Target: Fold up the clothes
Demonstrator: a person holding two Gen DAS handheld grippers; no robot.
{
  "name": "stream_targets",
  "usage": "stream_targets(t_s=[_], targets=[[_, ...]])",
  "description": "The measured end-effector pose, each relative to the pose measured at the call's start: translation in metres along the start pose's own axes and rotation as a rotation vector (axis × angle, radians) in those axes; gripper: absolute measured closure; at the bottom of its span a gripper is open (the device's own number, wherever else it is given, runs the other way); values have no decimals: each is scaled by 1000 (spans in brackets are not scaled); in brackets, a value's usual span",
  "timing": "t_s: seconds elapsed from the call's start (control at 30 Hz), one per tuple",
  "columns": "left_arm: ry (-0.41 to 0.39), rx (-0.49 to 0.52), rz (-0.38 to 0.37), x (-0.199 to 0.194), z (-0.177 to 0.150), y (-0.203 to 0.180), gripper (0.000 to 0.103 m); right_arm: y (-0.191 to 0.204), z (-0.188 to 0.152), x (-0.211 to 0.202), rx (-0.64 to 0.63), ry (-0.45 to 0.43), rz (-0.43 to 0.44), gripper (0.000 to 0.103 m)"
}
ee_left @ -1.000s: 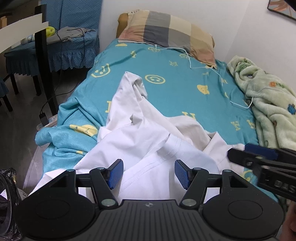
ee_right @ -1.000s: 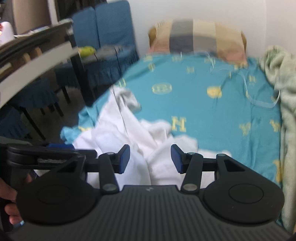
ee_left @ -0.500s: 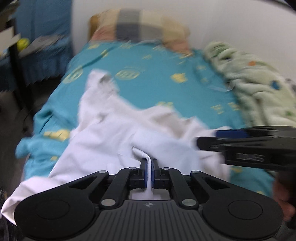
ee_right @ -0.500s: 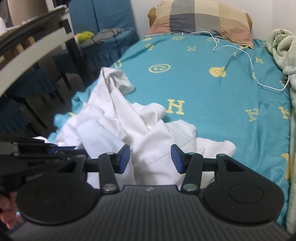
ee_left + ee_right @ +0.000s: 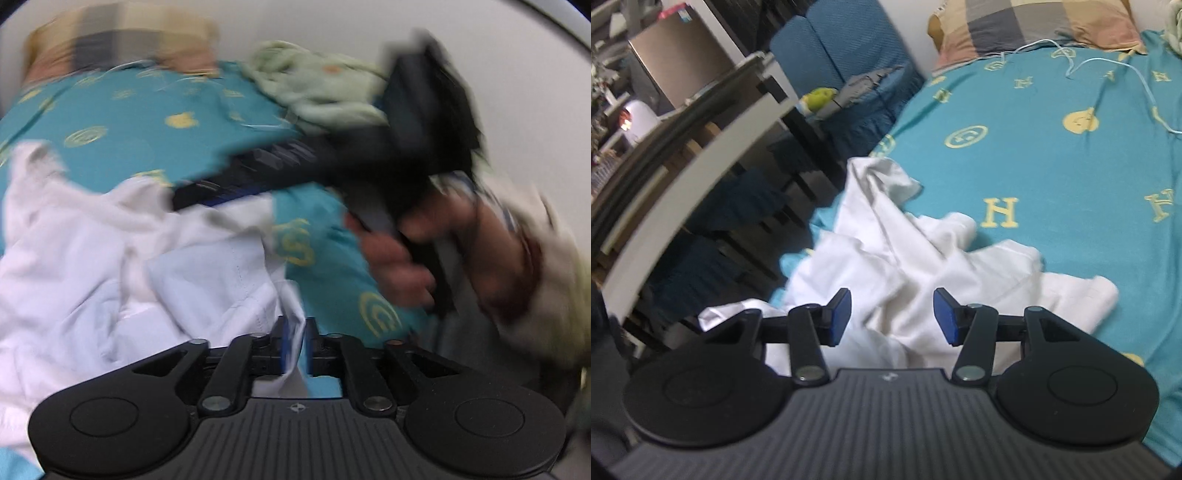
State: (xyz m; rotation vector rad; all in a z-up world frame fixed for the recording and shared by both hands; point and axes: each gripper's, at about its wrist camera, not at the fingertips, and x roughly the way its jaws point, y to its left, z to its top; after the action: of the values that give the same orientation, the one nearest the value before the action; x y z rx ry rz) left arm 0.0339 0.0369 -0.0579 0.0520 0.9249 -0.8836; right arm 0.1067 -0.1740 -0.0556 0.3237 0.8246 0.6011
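Observation:
A crumpled white garment (image 5: 110,266) lies on the near left part of the teal bed sheet (image 5: 147,122). My left gripper (image 5: 297,343) has a fold of the garment's edge between its blue pads. Its jaws are opening slightly, and the cloth still stands pinched between them. The view is blurred by motion. My right gripper (image 5: 890,317) hovers open over the garment (image 5: 923,266), nothing between its fingers. In the left wrist view the right gripper (image 5: 192,195) reaches in from the right, held by a hand (image 5: 399,258).
A checked pillow (image 5: 1034,26) lies at the head of the bed, with a thin white cable (image 5: 1126,74) across the sheet (image 5: 1071,166). A pale green blanket (image 5: 314,92) is bunched on the right. A blue-covered chair (image 5: 849,55) and a table edge (image 5: 683,184) stand left of the bed.
The left gripper went from open to closed on a fold of the garment, then swung right and rolled while pulling the cloth. The right gripper drifted left over the garment, still open.

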Motion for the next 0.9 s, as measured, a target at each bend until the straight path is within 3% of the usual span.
stream_targets(t_s=[0.07, 0.1, 0.17, 0.27, 0.33, 0.4, 0.5, 0.57, 0.67, 0.77, 0.9], targets=[[-38, 5, 31, -8, 0, 3, 61, 3, 2, -1, -21, -17, 4, 50], [-58, 6, 48, -12, 1, 5, 58, 4, 2, -2, -33, -29, 1, 50], [-113, -78, 152, -30, 2, 16, 54, 5, 2, -4, -49, -53, 8, 50], [-242, -306, 367, -74, -3, 47, 39, 11, -5, -13, -107, -109, 37, 50], [-294, -468, 487, -104, -16, 69, 39, 16, -9, -18, -145, -128, 75, 49], [-330, -629, 560, -128, -32, 86, 39, 20, -10, -22, -161, -115, 115, 49], [-363, -816, 580, -144, -53, 107, 39, 30, -16, -22, -190, -79, 167, 49], [-334, -845, 554, -142, -54, 118, 39, 40, -23, -17, -219, -36, 199, 49], [-253, -822, 514, -122, -42, 126, 39, 55, -33, -10, -264, 31, 248, 49], [-165, -781, 530, -100, -41, 127, 42, 79, -55, 7, -365, 142, 294, 50], [-125, -737, 570, -91, -48, 125, 43, 99, -78, 24, -537, 233, 223, 53]])
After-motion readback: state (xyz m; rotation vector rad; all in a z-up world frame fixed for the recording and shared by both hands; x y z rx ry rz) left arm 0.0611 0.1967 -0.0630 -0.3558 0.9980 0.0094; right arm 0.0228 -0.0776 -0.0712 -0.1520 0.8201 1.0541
